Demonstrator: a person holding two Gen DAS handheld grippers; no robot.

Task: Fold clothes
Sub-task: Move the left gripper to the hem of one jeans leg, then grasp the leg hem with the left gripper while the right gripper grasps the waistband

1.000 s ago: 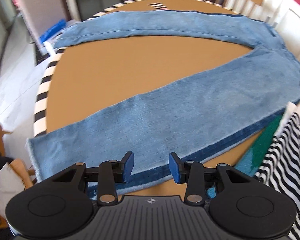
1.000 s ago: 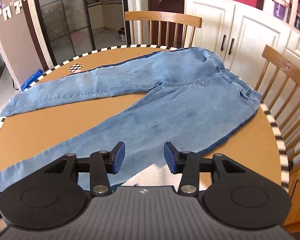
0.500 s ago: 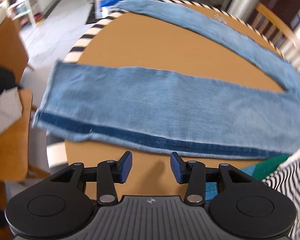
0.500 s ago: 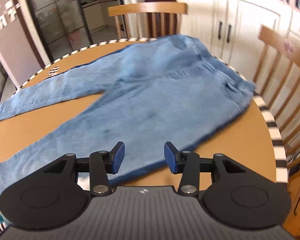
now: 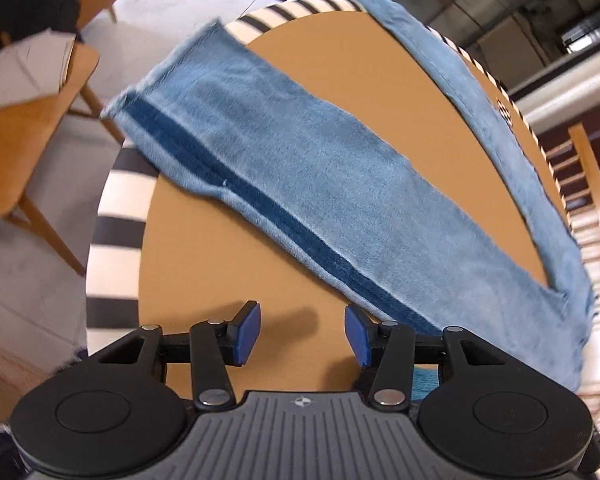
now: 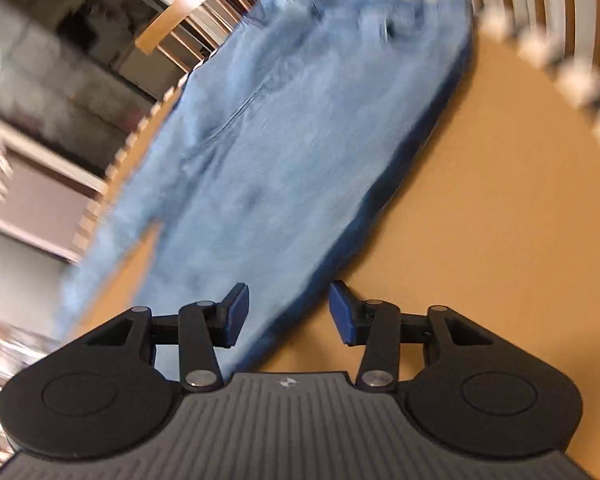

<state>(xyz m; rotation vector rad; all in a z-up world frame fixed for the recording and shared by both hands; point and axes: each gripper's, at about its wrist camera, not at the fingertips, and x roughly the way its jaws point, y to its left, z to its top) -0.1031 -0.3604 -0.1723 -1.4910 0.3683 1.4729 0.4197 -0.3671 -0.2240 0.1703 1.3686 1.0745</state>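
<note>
While the jeans lie spread on the round brown table, the left gripper hangs over bare tabletop with its blue pads apart and still opening; nothing is between them. In the left wrist view, one trouser leg runs from about 10 o'clock, where its hem hangs over the black-and-white striped table edge, down to about 4 o'clock. A dark blue side stripe follows the near edge of this leg, and it passes just beside the right pad, at about 2 o'clock from the gripper. The second leg lies along the far rim, from 12 o'clock to 3 o'clock. A wooden chair with papers on it stands at 9 o'clock, beside the table.

In the right wrist view, which is blurred, the right gripper has its pads spread and holds nothing. The upper part of the jeans goes from the gripper up to 12 o'clock, and their dark near edge passes between the open fingers. Bare table fills the side at 3 o'clock. Chair backs stand behind the table at 11 and 1 o'clock.
</note>
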